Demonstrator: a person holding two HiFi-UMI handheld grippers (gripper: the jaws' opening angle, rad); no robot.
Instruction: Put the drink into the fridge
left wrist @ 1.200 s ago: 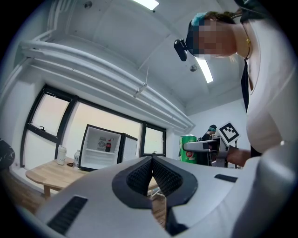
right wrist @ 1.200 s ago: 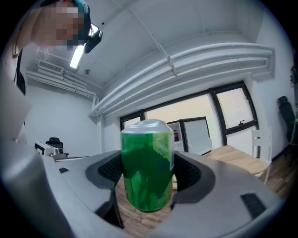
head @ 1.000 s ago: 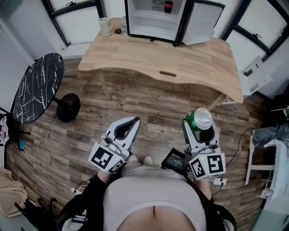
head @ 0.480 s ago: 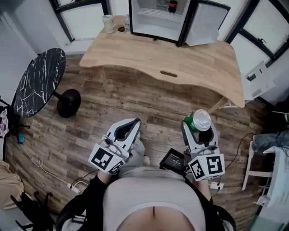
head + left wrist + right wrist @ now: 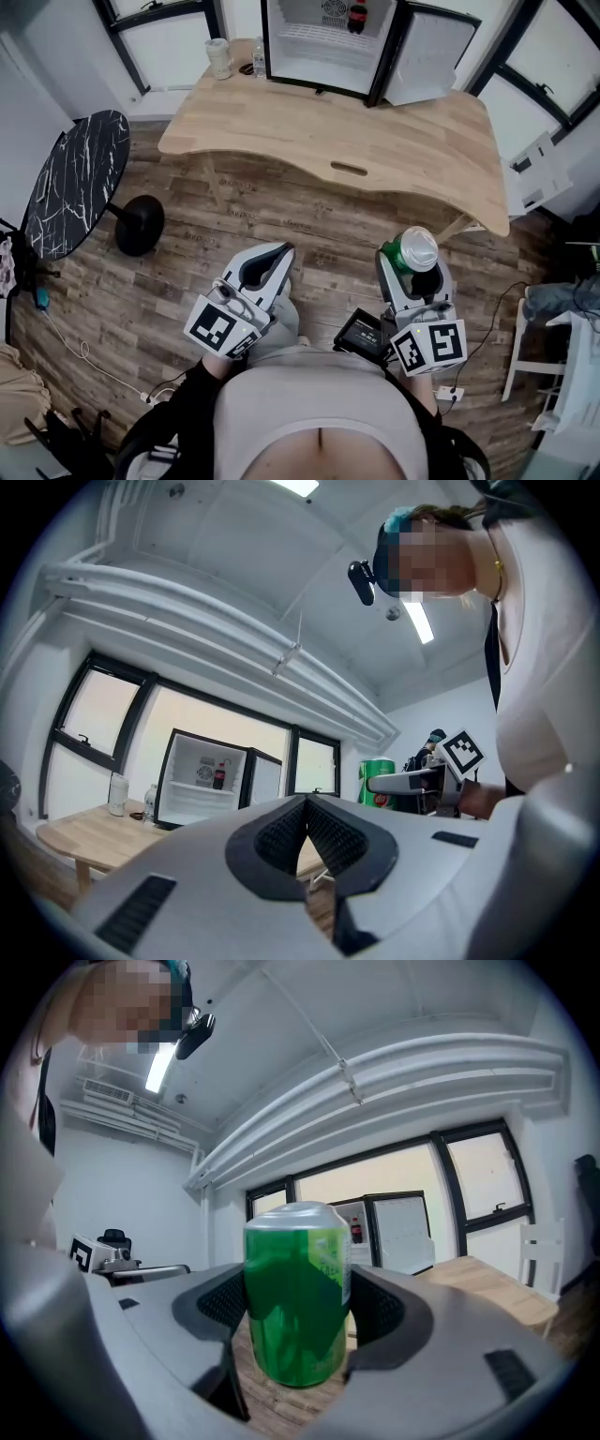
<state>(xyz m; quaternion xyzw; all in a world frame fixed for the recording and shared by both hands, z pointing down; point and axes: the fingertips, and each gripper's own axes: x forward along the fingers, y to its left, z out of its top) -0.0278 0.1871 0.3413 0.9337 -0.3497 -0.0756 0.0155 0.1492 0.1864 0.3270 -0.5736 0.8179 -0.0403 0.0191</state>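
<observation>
Two grippers hang low over the wooden floor, close to the person's body. The right gripper has its jaws pressed on both sides of the green drink can, which stands upright between them. The left gripper has its jaws together, with nothing inside. The fridge stands open on the table, well apart from the can.

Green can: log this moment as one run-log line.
right gripper: shut on green can | left gripper: shut, empty | fridge: door open, on wooden table | status: can not yet in fridge
</observation>
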